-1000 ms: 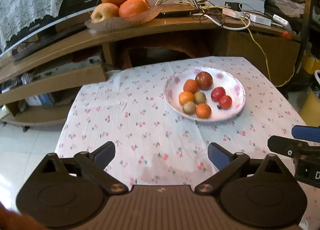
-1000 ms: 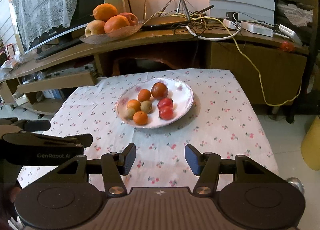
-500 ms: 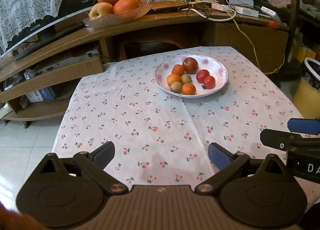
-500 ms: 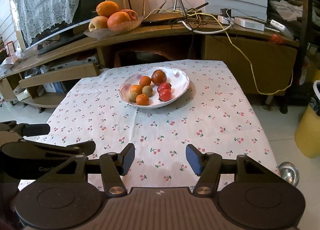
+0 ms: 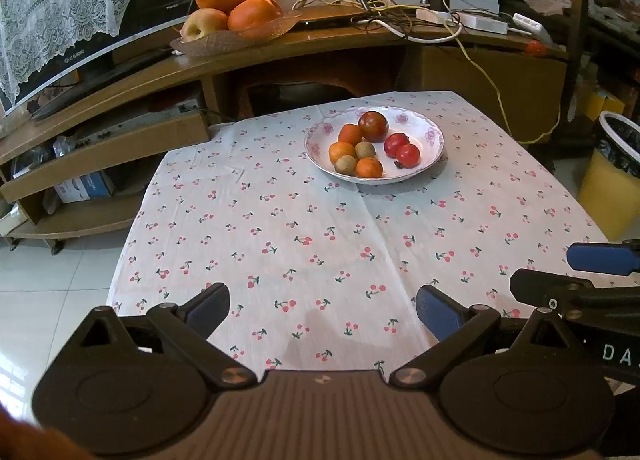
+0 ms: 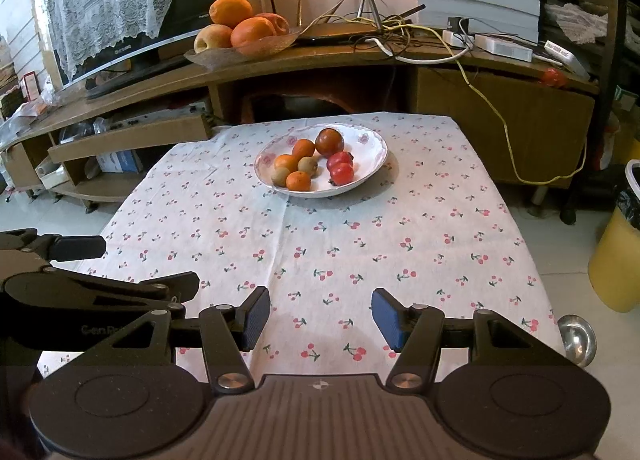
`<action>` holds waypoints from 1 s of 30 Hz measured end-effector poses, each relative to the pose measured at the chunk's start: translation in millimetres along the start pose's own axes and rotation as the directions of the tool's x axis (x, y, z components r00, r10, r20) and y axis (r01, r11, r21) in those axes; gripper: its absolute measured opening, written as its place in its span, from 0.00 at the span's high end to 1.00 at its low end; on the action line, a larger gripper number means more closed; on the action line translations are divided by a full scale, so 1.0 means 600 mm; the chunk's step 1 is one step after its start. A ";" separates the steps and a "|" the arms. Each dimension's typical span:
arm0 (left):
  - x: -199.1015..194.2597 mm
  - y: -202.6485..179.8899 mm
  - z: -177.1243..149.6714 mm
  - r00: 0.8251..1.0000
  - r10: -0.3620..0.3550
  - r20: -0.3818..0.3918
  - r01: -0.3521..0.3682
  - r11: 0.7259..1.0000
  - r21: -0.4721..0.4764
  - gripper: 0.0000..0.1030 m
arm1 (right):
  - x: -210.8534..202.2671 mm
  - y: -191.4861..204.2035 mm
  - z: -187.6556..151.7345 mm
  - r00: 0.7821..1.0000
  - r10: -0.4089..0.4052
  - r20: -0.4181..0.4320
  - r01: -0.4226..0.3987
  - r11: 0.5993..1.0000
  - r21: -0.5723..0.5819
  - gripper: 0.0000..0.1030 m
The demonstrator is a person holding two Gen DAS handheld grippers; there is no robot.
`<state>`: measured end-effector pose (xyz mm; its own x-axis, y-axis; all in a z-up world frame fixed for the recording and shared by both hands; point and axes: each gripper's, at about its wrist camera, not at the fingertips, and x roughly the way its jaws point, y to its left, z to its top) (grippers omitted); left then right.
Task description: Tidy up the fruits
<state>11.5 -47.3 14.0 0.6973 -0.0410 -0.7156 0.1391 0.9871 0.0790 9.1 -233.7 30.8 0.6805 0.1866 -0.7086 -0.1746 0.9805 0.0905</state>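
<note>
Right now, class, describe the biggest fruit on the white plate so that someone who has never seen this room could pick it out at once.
Find the table with the cherry-print cloth; toward its far end sits a white plate with pink flowers on its rim. The fruit you want lies at the back of the plate's pile. It is dark reddish-brown and larger than the small oranges, brownish-green fruits and bright red ones around it.

We hold the left gripper (image 5: 322,308) and right gripper (image 6: 320,318) side by side over the near edge of the surface, both tilted downward, jaws spread apart with nothing between them.
</note>
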 end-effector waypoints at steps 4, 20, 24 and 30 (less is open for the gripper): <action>-0.005 -0.002 -0.006 1.000 -0.002 0.000 0.002 1.000 0.005 0.00 | -0.005 0.000 -0.005 1.000 0.002 -0.004 -0.002 1.000 0.007 0.44; -0.015 -0.006 -0.020 1.000 0.000 -0.009 0.000 1.000 0.010 0.00 | -0.010 -0.001 -0.020 1.000 -0.011 -0.028 0.011 1.000 0.008 0.44; -0.015 -0.005 -0.021 1.000 0.002 -0.009 -0.002 1.000 0.011 0.00 | -0.010 0.000 -0.020 1.000 -0.011 -0.030 0.011 1.000 0.006 0.44; -0.017 -0.005 -0.021 1.000 0.005 -0.008 -0.005 1.000 0.012 0.00 | -0.009 0.000 -0.021 0.999 -0.008 -0.032 0.008 1.000 0.006 0.44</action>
<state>-5.2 -47.6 12.2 0.6925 -0.0344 -0.7206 0.1437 0.9854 0.0910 -3.7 -235.5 26.1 0.6586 0.1765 -0.7315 -0.1643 0.9824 0.0891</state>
